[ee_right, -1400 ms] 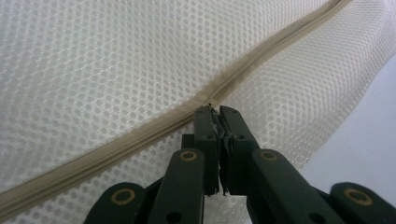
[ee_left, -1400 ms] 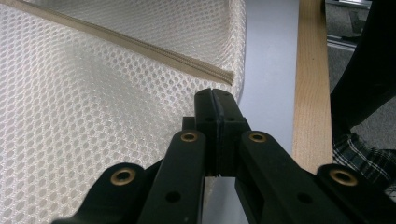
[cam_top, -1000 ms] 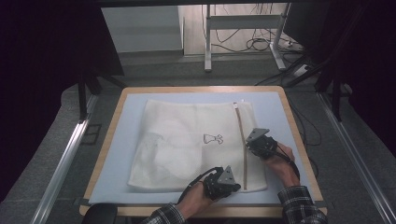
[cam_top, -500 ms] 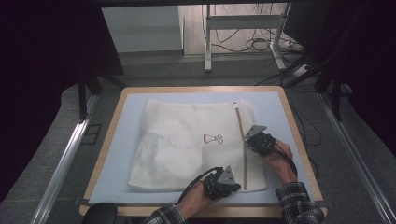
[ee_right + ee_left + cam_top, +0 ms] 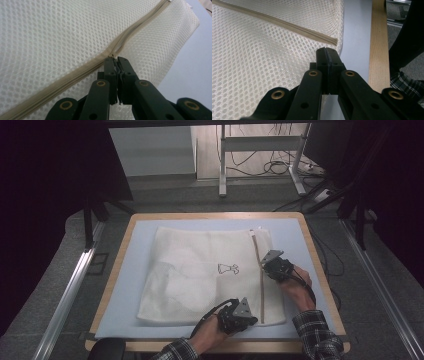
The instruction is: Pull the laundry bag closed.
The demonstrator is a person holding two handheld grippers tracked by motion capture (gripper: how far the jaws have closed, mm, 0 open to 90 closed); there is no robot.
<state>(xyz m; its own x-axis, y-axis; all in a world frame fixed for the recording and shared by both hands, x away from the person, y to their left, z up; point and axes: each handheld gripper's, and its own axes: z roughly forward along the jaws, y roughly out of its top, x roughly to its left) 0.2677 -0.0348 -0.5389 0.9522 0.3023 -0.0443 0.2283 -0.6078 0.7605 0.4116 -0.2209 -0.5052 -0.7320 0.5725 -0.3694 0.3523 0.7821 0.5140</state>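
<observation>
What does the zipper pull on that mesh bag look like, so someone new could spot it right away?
On the blue mat of the wood-edged table lies a white mesh bag. A beige zipper runs along its right side, from far edge to near edge. Partway down it, the right gripper is shut on a small metal pull, the one shiny bit on the beige tape.

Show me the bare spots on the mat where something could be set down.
The widest free patch of the blue mat lies between the mesh bag and the left wooden edge. A narrower strip runs along the far edge beyond the bag. The near right corner is crowded: the left gripper and right gripper work at the zipper.
</observation>
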